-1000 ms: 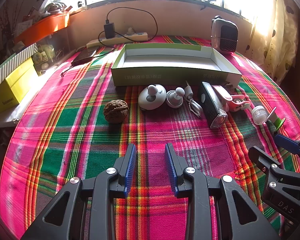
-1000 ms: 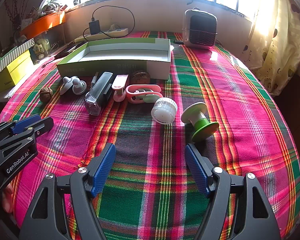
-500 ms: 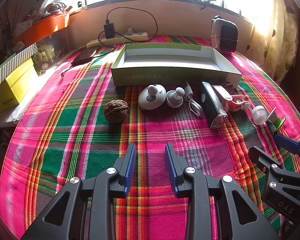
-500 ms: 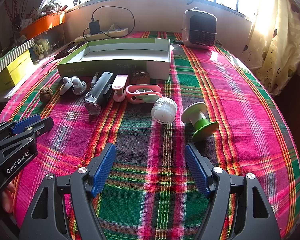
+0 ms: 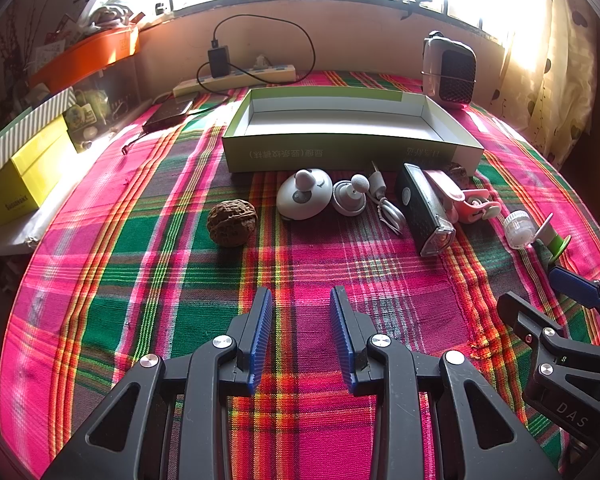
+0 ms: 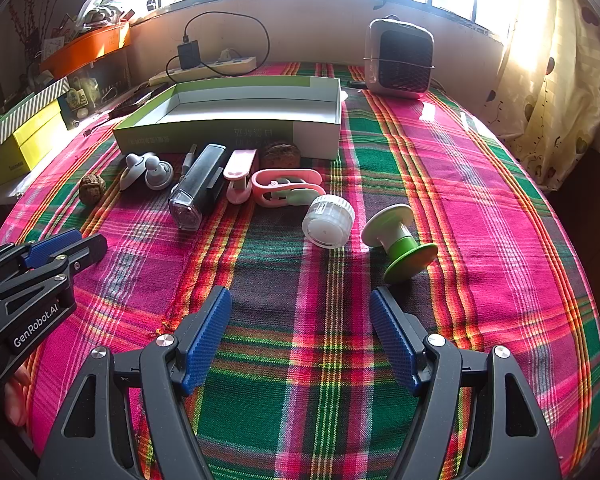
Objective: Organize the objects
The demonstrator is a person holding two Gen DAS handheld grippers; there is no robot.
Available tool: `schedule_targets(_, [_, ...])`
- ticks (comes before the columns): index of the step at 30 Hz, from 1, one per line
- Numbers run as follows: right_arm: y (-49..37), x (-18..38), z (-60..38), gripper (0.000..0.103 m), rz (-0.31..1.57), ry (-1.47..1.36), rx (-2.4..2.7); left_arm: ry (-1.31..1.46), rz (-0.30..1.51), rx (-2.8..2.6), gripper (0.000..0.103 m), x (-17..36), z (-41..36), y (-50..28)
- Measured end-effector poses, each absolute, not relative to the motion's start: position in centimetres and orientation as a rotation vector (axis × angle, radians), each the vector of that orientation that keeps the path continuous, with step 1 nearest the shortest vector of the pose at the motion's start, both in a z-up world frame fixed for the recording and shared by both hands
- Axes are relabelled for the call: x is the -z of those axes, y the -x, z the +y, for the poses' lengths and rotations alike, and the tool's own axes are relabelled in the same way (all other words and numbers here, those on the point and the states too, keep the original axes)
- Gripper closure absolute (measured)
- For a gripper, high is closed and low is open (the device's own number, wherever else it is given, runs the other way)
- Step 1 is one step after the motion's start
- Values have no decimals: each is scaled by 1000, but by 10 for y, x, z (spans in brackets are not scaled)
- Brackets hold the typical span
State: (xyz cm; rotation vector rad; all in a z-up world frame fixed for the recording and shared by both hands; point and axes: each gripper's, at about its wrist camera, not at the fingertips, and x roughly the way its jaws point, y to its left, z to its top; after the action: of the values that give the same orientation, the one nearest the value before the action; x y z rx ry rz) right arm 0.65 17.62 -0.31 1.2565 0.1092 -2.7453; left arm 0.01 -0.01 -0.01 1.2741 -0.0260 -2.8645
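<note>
I hold my left gripper (image 5: pixel 301 312) low over the plaid tablecloth (image 5: pixel 140 248), and its blue pads stand a little apart with nothing between them, a narrow gap. My right gripper (image 6: pixel 300 320) is spread wide, also empty, and it hovers above the cloth near the front edge of the table.

The things to organize lie in a loose row in front of the open green-and-white box (image 5: pixel 348 132), which stands farther back on the cloth with its inside bare. On the left end of the row a walnut (image 5: pixel 232 222) lies alone. Next to it I see a grey oval device (image 5: pixel 304 199) and a small round grey piece (image 5: pixel 350 198), close to each other, then a coiled white cable (image 5: pixel 390 212). After it comes a black bike light (image 6: pixel 198 186), lying with its clear lens toward me. A pink clip (image 6: pixel 240 174) lies just beside the light, and a pink handheld fan (image 6: pixel 288 187) is next to that. A second walnut (image 6: pixel 280 154) sits against the front wall of the box. Nearest to my right gripper are a clear white cap (image 6: pixel 328 222) and a green-and-white spool (image 6: pixel 400 240), lying on its side.

Behind the box a small heater (image 6: pixel 400 60) stands, and a power strip (image 5: pixel 236 78) lies by the wall.
</note>
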Motion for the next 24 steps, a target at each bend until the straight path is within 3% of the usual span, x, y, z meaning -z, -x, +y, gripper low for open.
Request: schedule_targets(24, [-7, 1, 186, 31, 88, -1233, 2668, -1335, -57, 2954, 75, -2, -8, 1])
